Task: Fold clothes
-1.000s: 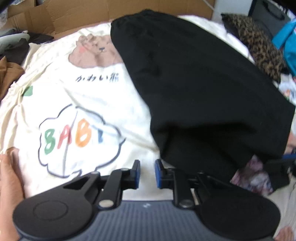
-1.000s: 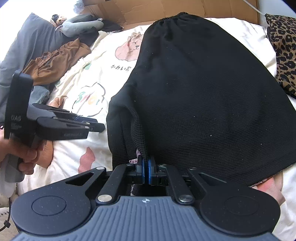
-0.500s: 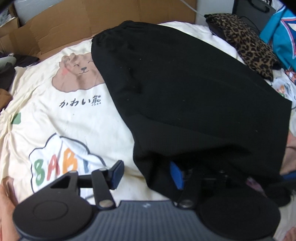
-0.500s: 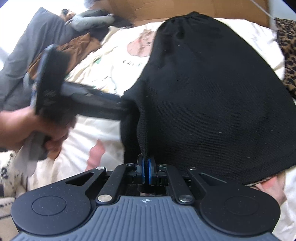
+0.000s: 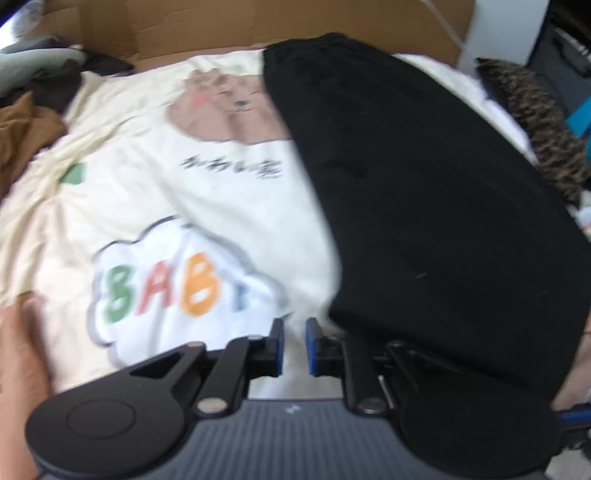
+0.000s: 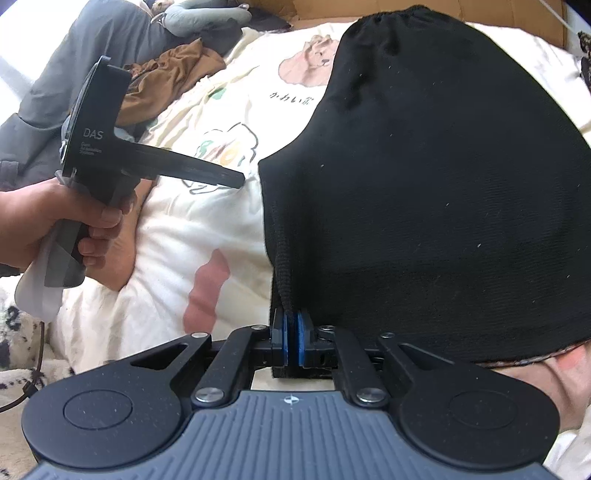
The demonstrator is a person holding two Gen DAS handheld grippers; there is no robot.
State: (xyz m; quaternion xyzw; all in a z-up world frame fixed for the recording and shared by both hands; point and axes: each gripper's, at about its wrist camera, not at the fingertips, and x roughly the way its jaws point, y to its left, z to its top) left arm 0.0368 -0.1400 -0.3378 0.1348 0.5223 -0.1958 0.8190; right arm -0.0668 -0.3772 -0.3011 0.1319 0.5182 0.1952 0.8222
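Observation:
A black knit garment [image 6: 443, 184] lies folded on a cream bedspread [image 6: 207, 236], its gathered waistband at the far end. It also fills the right half of the left wrist view [image 5: 424, 206]. My right gripper [image 6: 291, 338] is shut on the garment's near ribbed edge. My left gripper [image 5: 294, 345] is open with a narrow gap and empty, just left of the garment's near corner. It shows from the side in the right wrist view [image 6: 236, 179], apart from the cloth.
The bedspread carries a bear print [image 5: 225, 110] and a "BABY" cloud [image 5: 177, 288]. Brown clothing [image 6: 166, 81] and grey clothing [image 6: 92, 48] lie at the left. Cardboard [image 5: 236, 22] stands behind. A leopard-print pillow [image 5: 539, 125] lies at the right.
My left gripper pulled back out of the garment's near corner to the left and its jaws narrowed. My right gripper stayed shut on the edge.

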